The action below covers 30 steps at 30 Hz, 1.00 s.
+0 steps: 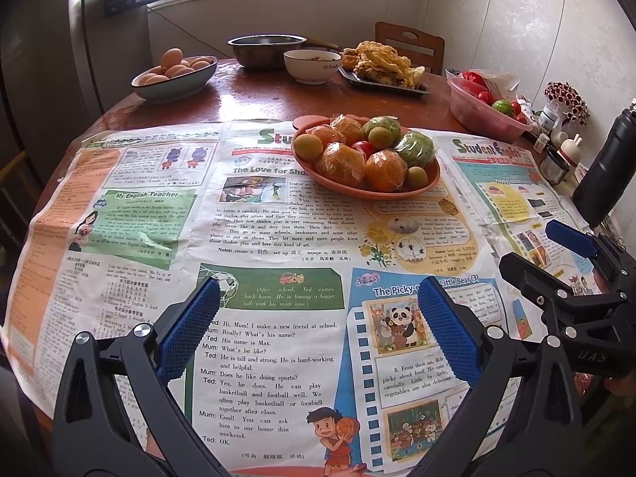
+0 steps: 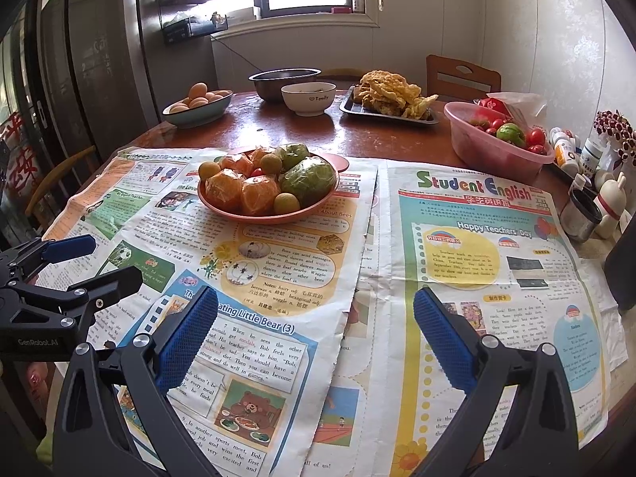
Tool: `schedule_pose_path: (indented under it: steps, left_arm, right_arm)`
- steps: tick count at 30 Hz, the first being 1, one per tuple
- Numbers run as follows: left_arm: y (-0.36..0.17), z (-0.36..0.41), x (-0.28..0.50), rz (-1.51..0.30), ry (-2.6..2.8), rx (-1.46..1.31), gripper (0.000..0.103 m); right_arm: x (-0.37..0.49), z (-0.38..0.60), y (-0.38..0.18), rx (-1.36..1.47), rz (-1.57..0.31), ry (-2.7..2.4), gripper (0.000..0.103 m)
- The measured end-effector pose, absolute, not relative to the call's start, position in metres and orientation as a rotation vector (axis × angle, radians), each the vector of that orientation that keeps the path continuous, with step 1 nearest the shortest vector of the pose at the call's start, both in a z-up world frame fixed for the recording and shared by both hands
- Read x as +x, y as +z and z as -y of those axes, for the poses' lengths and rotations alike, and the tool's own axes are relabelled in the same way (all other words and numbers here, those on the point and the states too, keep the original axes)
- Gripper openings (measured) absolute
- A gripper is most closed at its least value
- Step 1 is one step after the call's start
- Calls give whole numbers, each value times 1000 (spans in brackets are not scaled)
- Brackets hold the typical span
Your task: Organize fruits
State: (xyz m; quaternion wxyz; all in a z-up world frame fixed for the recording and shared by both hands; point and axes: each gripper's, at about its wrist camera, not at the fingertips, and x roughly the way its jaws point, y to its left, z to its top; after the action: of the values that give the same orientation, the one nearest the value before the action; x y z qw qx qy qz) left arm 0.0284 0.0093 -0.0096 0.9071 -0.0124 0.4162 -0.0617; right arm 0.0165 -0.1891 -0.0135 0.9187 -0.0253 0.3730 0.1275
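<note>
A salmon-pink plate (image 1: 429,187) stands on newspaper in the middle of the table, piled with wrapped oranges (image 1: 344,159), wrapped green fruits (image 1: 417,148), small round yellow-green fruits (image 1: 308,146) and a red one (image 1: 363,147). It also shows in the right wrist view (image 2: 254,214). My left gripper (image 1: 318,330) is open and empty, low over the newspaper well in front of the plate. My right gripper (image 2: 316,334) is open and empty, to the right of the plate and nearer the table's front. The right gripper shows in the left wrist view (image 1: 556,254).
At the back stand a bowl of eggs (image 1: 175,73), a steel bowl (image 1: 266,49), a white bowl (image 1: 312,64) and a tray of fried food (image 1: 383,65). A pink basin (image 2: 497,135) holds tomatoes. Bottles, figurines and a dark flask (image 1: 608,163) crowd the right edge.
</note>
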Motion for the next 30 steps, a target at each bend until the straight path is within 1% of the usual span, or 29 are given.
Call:
schedule_pose_path:
  steps: [30]
  left_arm:
    - [-8,-9,28,-860,-125,-26,94]
  right_arm:
    - [16,190,-11,-60,-765,262,99]
